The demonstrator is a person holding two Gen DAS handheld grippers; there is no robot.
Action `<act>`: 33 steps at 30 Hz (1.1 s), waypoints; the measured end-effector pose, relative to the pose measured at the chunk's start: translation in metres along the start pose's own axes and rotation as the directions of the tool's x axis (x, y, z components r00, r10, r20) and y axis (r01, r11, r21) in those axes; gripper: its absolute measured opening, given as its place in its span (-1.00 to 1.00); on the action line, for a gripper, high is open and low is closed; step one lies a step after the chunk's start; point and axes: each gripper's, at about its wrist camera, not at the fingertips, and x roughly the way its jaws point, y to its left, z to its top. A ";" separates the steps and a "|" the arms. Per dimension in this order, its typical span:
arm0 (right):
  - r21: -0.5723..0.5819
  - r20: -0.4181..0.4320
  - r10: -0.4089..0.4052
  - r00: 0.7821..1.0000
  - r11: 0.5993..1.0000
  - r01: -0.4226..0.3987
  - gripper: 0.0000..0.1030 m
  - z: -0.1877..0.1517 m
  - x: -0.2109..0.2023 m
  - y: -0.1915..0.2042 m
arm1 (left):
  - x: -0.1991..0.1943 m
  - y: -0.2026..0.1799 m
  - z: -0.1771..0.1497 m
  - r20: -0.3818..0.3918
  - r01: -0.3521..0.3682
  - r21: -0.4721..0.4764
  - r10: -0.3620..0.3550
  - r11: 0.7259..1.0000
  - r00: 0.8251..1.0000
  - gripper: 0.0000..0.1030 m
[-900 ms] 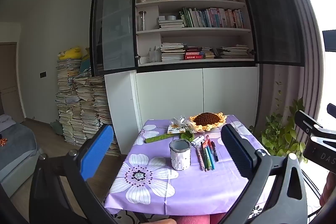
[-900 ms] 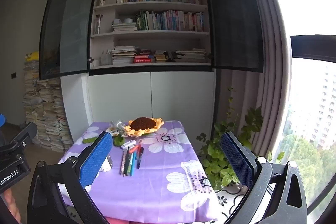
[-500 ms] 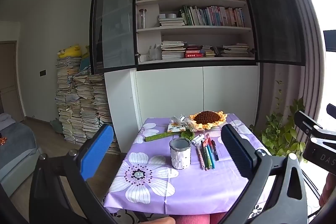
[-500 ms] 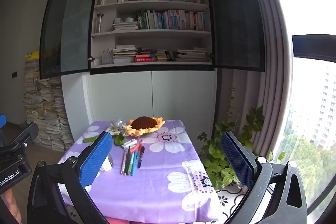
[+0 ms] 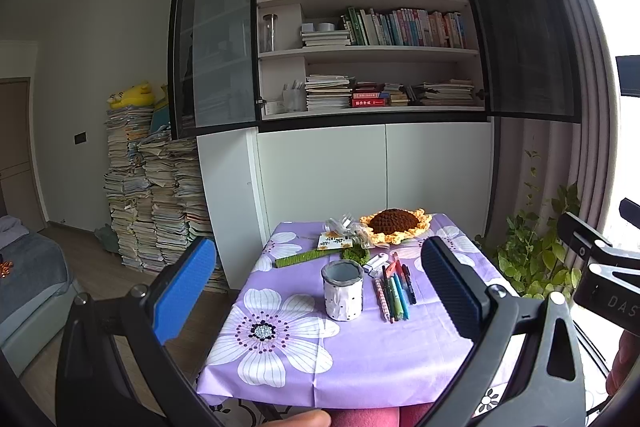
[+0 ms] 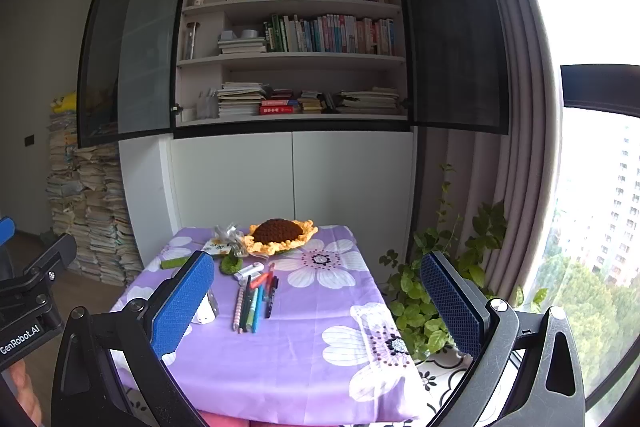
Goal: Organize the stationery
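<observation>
A white dotted pen cup (image 5: 343, 290) stands upright on the purple flowered tablecloth (image 5: 360, 355). Several pens and pencils (image 5: 394, 289) lie side by side just right of it; they also show in the right wrist view (image 6: 254, 297). A white eraser or correction tape (image 5: 377, 261) lies behind them. My left gripper (image 5: 316, 287) is open and empty, held above the table's near edge. My right gripper (image 6: 316, 301) is open and empty, further right; its left finger hides most of the cup (image 6: 206, 309).
A crocheted sunflower mat (image 5: 396, 223), a card with ribbon (image 5: 340, 237), a green strip (image 5: 302, 258) and a green tuft (image 5: 355, 254) lie at the table's back. A potted plant (image 6: 424, 291) stands right of the table, book stacks (image 5: 156, 203) left, a bookshelf behind.
Both views have shifted only slightly; the table sits a touch lower and nearer. Both grippers stay open and nothing on the table has moved.
</observation>
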 end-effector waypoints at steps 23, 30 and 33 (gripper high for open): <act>-0.009 0.014 0.010 1.000 1.000 -0.010 1.00 -0.004 0.000 0.000 | -0.011 -0.004 0.003 0.045 0.021 0.013 -0.022 1.000 0.999 0.98; 0.007 0.030 0.015 0.999 1.000 -0.016 1.00 -0.003 -0.002 -0.003 | -0.010 -0.003 0.002 0.043 0.021 0.012 -0.022 1.000 0.999 0.98; 0.013 0.012 0.037 0.999 0.999 -0.037 1.00 -0.003 0.000 -0.004 | -0.009 -0.004 0.002 0.039 0.026 0.014 -0.026 1.000 0.999 0.98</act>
